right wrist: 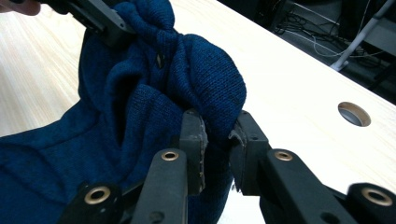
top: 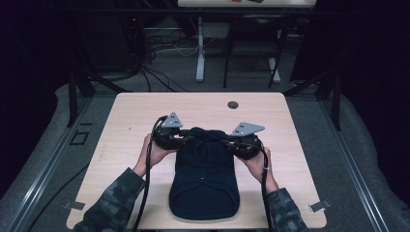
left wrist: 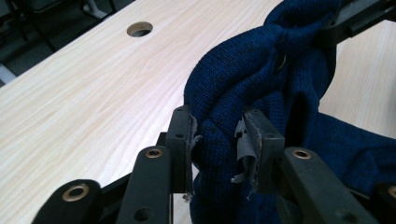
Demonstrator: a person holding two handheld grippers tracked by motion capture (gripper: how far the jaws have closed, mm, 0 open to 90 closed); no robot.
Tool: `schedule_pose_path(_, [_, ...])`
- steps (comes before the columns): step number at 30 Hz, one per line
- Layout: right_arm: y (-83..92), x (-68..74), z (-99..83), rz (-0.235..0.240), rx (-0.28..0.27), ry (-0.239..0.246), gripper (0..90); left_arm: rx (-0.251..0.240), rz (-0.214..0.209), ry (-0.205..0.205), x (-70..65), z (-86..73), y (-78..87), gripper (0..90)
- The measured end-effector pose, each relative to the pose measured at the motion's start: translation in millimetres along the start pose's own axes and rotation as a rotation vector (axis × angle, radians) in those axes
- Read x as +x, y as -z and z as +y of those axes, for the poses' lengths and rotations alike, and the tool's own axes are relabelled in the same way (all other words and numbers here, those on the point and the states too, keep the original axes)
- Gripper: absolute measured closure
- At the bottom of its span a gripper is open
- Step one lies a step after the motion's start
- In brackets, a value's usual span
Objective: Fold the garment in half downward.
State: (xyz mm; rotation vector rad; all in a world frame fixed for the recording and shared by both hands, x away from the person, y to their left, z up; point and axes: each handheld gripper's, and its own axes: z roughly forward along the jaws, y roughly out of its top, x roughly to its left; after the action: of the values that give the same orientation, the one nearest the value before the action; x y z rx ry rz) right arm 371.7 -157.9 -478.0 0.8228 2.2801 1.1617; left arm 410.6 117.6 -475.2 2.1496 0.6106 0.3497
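Pale wood table (top: 135, 116) under dim light. My left gripper (left wrist: 219, 140) reaches in from the left, jaws clamped on a fold of dark blue knit garment (top: 205, 179). My right gripper (right wrist: 217, 140) mirrors it, jaws pinching the opposite fold. Bunched and lifted at its far end, the garment's near part lies flat mid-table.

From up high I'm seeing a dim, slightly soft picture: the table (top: 145, 111) is catching even light from overhead while the room from nine through three o'clock is sinking into near black. The dark sweater (top: 205, 183) is losing its detail there. Both gripper views are looking brighter and sharp on the knit (left wrist: 243, 70), with the nearest jaws at six o'clock blurring slightly and no glare.
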Motion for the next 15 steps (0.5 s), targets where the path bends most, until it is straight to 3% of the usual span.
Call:
schedule_pose_path(6, [-2.1,0.1,0.9,0.002,0.002,0.007,77.0,0.036,-0.013,0.01,0.5,-2.7,-3.8,59.0])
schedule_pose_path(11, [-1.9,0.8,1.9,0.003,-0.006,0.013,77.3,0.072,-0.031,0.033,0.7,-3.5,-9.6,38.2])
schedule_pose_path(15, [-1.5,1.1,2.2,0.005,-0.01,0.015,77.3,0.082,-0.047,0.044,0.8,-4.4,-13.0,32.5])
